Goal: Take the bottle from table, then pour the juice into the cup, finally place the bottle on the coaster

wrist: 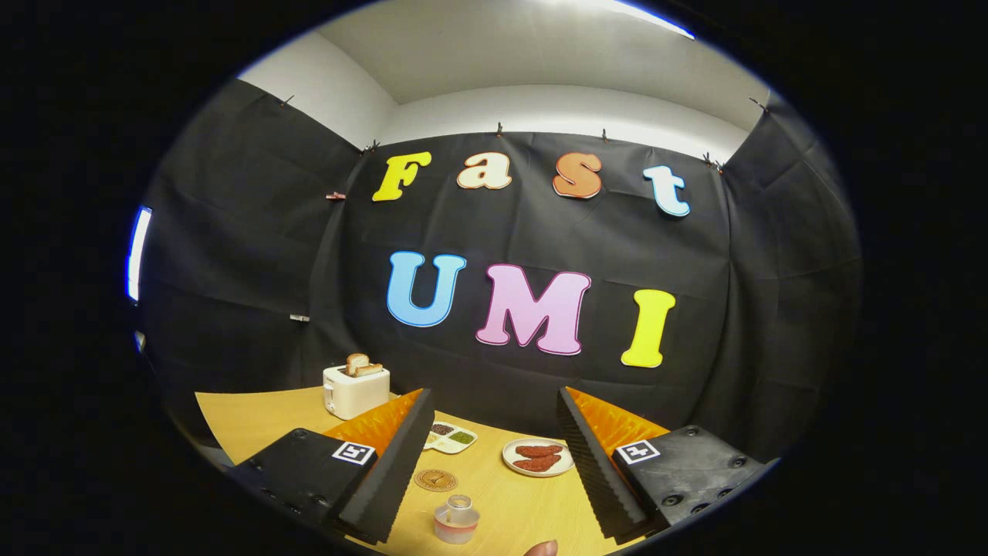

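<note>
A wooden desk (255, 417) fills the lower part of the gripper view, seen from above and behind the two fingers of the hand-held gripper (494, 421). The fingers are spread wide apart and hold nothing; open desk shows between them. Each finger carries a small square black-and-white marker on its upper side. Between the fingers, close in at about 6 o'clock from the gap's middle, stands a small clear cup (456, 519) with a pale reddish band around its lower part; it is seen from above, so its height cannot be judged. Just beyond the cup, toward 11 o'clock from it, a round brown coaster (435, 480) lies flat on the desk; it bears a printed mark too small to read. Farther on, a white divided dish (450, 438) with dark and green fillings sits partly hidden by the left finger. At 2 o'clock from the cup, a white plate (538, 457) holds two reddish pieces of food. Beyond the left finger, at 10 o'clock, a white toaster (355, 391) stands with two slices of toast poking up. A fingertip (541, 549) of a person peeks in at 4 o'clock from the cup, near the desk's front edge.
</note>
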Demonstrator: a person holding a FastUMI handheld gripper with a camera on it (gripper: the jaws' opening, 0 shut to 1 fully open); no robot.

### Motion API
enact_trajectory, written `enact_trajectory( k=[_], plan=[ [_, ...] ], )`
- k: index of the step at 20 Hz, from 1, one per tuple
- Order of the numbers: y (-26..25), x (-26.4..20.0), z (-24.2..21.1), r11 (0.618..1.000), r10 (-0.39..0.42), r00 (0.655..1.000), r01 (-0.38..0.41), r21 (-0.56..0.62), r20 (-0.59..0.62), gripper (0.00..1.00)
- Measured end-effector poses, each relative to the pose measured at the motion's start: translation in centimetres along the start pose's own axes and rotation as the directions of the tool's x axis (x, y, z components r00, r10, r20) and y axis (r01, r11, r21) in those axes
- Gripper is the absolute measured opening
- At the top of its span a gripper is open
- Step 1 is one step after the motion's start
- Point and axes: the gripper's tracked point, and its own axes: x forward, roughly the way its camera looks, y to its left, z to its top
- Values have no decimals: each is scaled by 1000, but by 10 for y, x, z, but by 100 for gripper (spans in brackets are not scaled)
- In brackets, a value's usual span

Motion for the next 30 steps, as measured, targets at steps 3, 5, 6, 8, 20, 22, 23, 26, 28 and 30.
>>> enact_trajectory(
  k=[3, 5, 6, 8, 20, 22, 23, 26, 28, 30],
  plan=[
    [0, 1, -8, 1000, -3, 1000, 3, 11, 10, 97],
    [4, 2, -19, 1000, 3, 1000, -3, 15, 14, 97],
    [6, 3, -27, 1000, 7, 1000, -7, 15, 12, 97],
    [10, 4, -46, 1000, 16, 1000, -16, 17, -6, 97],
    [42, 5, -200, 997, 68, 988, -62, 49, -138, 97],
    [45, 5, -225, 997, 63, 985, -53, 62, -162, 97],
    [46, 6, -238, 997, 59, 983, -47, 68, -177, 97],
    [47, 7, -268, 997, 42, 977, -28, 68, -209, 97],
    [46, 9, -282, 997, 35, 975, -19, 76, -219, 97],
    [48, 11, -289, 995, 37, 974, -15, 98, -223, 97]
  ],
)
